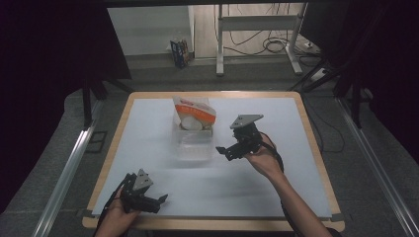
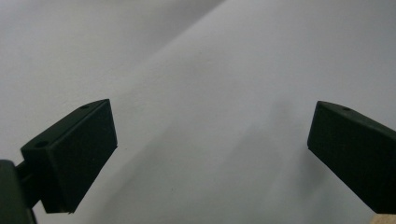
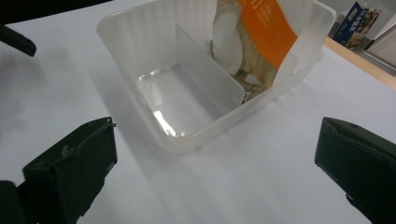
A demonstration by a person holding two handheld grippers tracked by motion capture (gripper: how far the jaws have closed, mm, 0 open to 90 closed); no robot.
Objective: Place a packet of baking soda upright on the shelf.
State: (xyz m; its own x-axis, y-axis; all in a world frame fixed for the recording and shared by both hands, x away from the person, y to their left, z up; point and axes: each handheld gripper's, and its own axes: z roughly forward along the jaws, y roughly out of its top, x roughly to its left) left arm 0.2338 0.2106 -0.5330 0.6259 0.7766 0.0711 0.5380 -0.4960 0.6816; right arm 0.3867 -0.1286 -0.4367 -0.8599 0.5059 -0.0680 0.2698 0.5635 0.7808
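— At the table's (image 1: 148,123) far middle, what is sitting on the white sheet?
— A clear divided bin (image 1: 193,143), holding an orange-and-white snack bag (image 1: 194,114) in its far compartment.
— And the grippers?
— The right gripper (image 1: 223,149) is hovering beside the bin, jaws apart; the left gripper (image 1: 160,200) is resting near the front edge, jaws apart. A dark room is lying beyond.

A wood-edged table (image 1: 316,148) is covered by a white sheet (image 1: 276,187); a clear plastic bin (image 1: 193,146) is set on it.
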